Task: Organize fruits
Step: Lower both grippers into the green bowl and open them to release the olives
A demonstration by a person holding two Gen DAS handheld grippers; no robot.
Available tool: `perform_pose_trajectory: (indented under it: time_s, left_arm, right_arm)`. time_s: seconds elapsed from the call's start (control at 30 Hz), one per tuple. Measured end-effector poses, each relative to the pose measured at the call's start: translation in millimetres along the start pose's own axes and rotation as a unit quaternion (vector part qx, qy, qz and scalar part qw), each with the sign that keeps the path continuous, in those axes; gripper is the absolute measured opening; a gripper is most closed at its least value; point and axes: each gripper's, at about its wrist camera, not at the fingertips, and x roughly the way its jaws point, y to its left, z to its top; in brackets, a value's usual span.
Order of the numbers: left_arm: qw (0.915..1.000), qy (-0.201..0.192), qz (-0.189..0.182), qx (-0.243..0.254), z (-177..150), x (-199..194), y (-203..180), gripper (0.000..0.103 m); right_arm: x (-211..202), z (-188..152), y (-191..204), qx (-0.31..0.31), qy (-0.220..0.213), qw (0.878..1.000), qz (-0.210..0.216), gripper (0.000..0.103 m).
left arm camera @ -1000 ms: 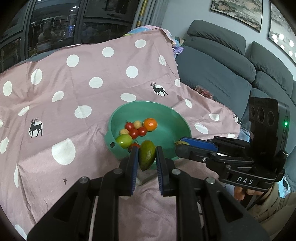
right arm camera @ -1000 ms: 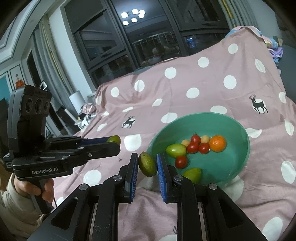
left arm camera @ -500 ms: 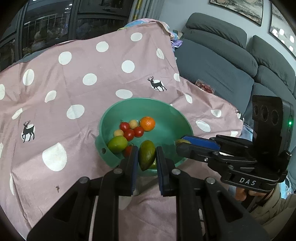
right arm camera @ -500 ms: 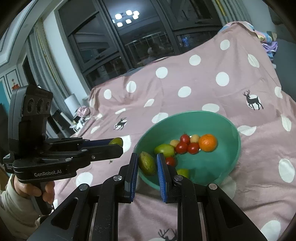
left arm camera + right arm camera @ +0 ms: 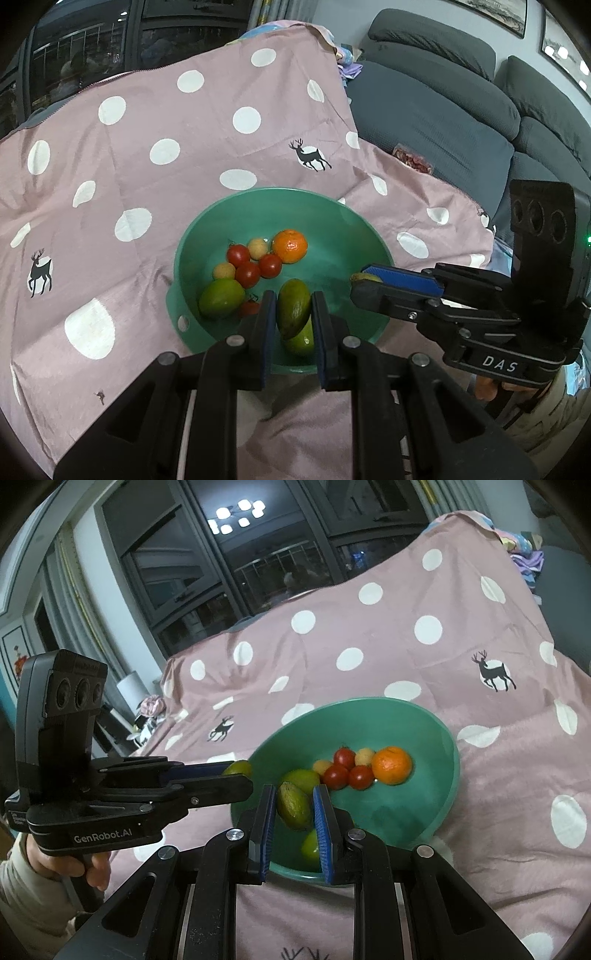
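Over the green bowl (image 5: 373, 236), both hand-held grippers hang with fruit pinched between their blue pads. Left hand-held gripper (image 5: 293, 317) has its jaws closed on a dark green mango (image 5: 293, 308), upright between the pads, above the near part of the bowl. Right hand-held gripper (image 5: 294, 805) is clamped on a second, smaller green mango (image 5: 293, 805), held above the bowl's near-left rim.

The bowl sits on a pink cloth (image 5: 147, 206) with white dots and small deer prints, draped over the surface. Inside it lie 1 orange (image 5: 290, 245), several red tomatoes (image 5: 247, 273) clustered together, 2 small pale yellow fruits (image 5: 257, 247) beside them, a lime-green fruit (image 5: 221, 298) toward the left, and another green fruit (image 5: 301, 339) at the near edge, partly hidden by the pads.

A grey sofa (image 5: 443, 110) stands past the cloth on the right. From the right wrist view, a person's hand (image 5: 86, 867) grips the left tool's handle, and dark windows (image 5: 207, 572) reflect ceiling lights.
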Motion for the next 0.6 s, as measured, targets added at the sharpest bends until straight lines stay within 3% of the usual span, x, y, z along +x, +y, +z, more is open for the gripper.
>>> perform_pose_trajectory:
  time_s: [0.6]
  left_arm:
    - [0.9991,0.039,0.01,0.01,5,37,4,0.018]
  right_arm:
    - [20,1,-15,0.0,0.034,0.999,-0.013,0.023]
